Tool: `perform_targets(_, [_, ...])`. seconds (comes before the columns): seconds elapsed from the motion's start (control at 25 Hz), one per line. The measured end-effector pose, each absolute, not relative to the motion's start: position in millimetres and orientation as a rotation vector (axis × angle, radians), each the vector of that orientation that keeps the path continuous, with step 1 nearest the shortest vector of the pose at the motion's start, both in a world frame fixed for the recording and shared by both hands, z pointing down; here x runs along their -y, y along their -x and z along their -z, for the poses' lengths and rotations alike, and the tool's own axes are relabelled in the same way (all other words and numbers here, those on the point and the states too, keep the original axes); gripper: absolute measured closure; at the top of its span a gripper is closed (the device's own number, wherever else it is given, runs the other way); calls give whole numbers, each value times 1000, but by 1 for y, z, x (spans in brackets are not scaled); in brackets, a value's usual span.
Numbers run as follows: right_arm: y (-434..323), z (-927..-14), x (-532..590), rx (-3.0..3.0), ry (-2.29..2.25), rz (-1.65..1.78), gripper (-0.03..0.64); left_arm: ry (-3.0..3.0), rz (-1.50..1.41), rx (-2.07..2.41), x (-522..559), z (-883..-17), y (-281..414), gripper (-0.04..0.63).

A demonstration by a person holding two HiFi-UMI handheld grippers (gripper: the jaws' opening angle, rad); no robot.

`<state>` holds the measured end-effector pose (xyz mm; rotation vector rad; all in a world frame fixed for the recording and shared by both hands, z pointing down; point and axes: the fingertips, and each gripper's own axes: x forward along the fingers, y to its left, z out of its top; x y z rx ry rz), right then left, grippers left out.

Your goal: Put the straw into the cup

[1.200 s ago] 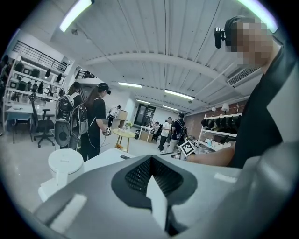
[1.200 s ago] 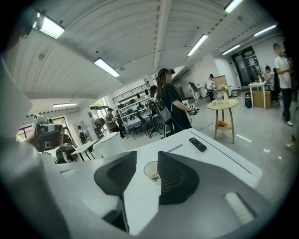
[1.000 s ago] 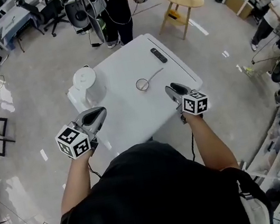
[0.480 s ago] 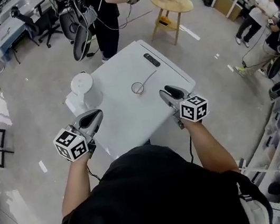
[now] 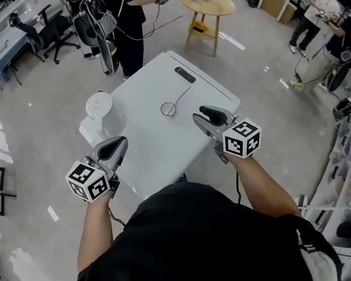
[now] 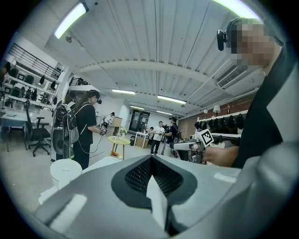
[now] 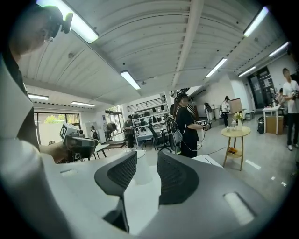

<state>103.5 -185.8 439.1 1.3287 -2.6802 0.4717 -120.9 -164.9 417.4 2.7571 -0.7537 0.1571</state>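
Note:
A clear cup (image 5: 168,109) stands near the middle of the white table (image 5: 157,153). A thin straw (image 5: 186,95) runs from its rim toward the far right; I cannot tell whether its end is inside the cup. My left gripper (image 5: 120,144) hovers over the table's near left, jaws shut and empty (image 6: 150,159). My right gripper (image 5: 206,118) is held at the near right, short of the cup, jaws open with nothing between them (image 7: 145,161).
A white lidded container (image 5: 101,110) stands at the table's left edge, also seen as the container (image 6: 65,171). A black remote (image 5: 185,74) lies at the far side. A person with grippers (image 5: 118,5) stands beyond the table, near a round wooden table (image 5: 208,3).
The head view has drifted, so the table sits slightly further left in frame. My right gripper has edged a little toward the cup. The left gripper has barely moved.

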Motion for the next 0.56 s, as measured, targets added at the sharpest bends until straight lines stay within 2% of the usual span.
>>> perform_targets(0.56, [-99,-440,154,2655,-1301,-376,451,-2767,-169,752,150,-418,119,594])
